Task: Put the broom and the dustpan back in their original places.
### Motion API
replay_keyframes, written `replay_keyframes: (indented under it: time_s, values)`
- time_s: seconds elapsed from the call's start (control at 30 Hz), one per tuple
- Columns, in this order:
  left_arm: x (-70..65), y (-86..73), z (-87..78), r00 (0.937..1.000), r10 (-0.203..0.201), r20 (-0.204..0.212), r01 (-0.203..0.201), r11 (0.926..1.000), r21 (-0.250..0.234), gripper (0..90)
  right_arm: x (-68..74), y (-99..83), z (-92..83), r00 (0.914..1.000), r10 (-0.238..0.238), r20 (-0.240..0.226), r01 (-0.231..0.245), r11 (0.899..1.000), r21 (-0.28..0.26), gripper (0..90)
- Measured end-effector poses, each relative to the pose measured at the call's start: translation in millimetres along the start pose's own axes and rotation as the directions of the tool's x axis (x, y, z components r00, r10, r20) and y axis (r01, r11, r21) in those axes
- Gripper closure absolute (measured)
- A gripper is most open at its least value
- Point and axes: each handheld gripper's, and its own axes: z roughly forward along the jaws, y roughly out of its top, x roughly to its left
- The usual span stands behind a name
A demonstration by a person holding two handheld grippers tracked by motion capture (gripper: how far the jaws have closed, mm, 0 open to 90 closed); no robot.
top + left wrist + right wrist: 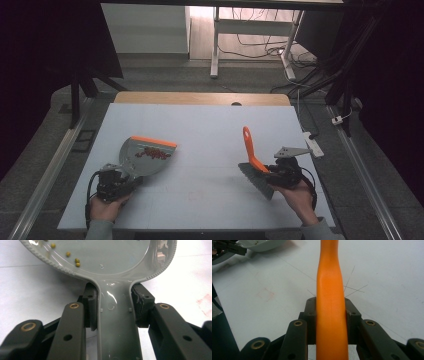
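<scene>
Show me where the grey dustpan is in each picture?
High view: dustpan left of middle, on the white table.
Left gripper view: dustpan across the top, handle between the fingers.
Right gripper view: dustpan in the top left corner.
Shared landmark: the white table.

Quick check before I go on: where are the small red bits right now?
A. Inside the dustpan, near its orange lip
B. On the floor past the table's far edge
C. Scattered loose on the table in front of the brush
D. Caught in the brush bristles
A: the high view shows the red bits lying in the grey dustpan just behind its orange lip, which the left tongs hold by the handle.
</scene>
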Motion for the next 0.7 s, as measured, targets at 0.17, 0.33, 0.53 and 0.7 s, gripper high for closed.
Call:
replay_keyframes:
  time_s: [0.17, 0.33, 0.53, 0.7]
  values:
    - [2.0, -1.2, 0.6, 0.9996, -0.024, -0.013, 0.024, 0.9997, 0.000, 61.4, -2.4, -3.0, 5.4, 0.9998, 0.017, -0.007, -0.017, 1.000, 0.017, 70.4]
    - [3.4, -2.0, 0.6, 0.9991, -0.035, -0.025, 0.035, 0.9994, -0.003, 61.4, -6.7, -6.4, 11.0, 0.9984, 0.054, -0.020, -0.053, 0.998, 0.042, 70.4]
    - [3.4, -2.6, 3.2, 0.9981, -0.051, -0.035, 0.051, 0.9987, 0.002, 61.4, -16.7, -10.1, 21.9, 0.9970, 0.078, 0.000, -0.078, 0.994, 0.078, 70.4]
    - [3.4, -3.0, 3.4, 0.9979, -0.053, -0.037, 0.054, 0.9986, 0.003, 61.4, -27.3, -9.4, 27.0, 0.9925, 0.115, 0.042, -0.119, 0.989, 0.093, 70.0]
